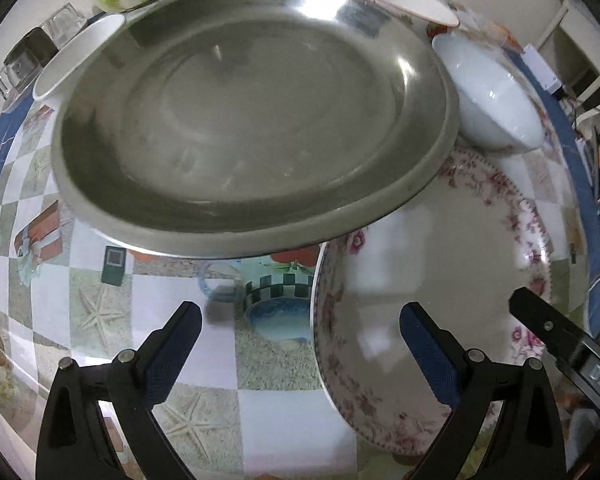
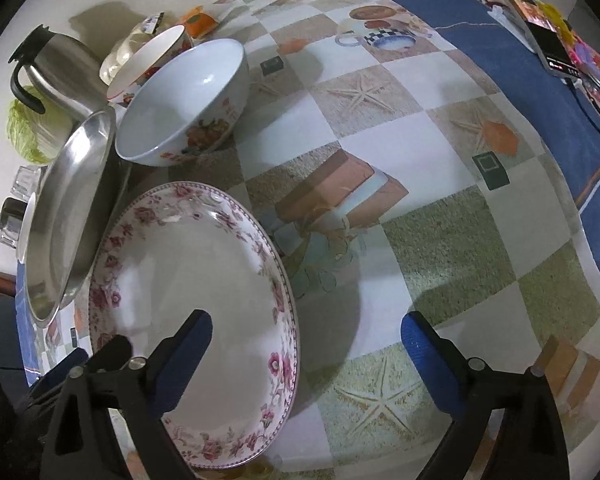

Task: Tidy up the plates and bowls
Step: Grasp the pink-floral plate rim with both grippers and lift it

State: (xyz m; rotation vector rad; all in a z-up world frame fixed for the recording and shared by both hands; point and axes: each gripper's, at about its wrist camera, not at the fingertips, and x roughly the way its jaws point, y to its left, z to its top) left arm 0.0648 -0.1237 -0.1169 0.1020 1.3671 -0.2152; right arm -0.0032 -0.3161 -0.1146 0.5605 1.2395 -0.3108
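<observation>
We see the floral plate (image 2: 196, 280) lying flat on the patterned tablecloth (image 2: 440, 240), with the steel plate (image 1: 252, 120) just beside it, its rim overlapping the floral one, perhaps on its way to being stacked. Beyond them we count two plates and three bowls: the large white bowl (image 2: 184, 104), a red-rimmed one (image 2: 148, 60), and a plain white one (image 1: 76, 56). Both our left gripper (image 1: 300, 332) and right gripper (image 2: 306, 340) are spread wide, grasping nothing.

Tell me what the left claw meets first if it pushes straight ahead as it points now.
Probably the steel plate: the open left claw aims over bare tablecloth toward its near rim. Depth is unclear, and the floral plate sits just right.
</observation>
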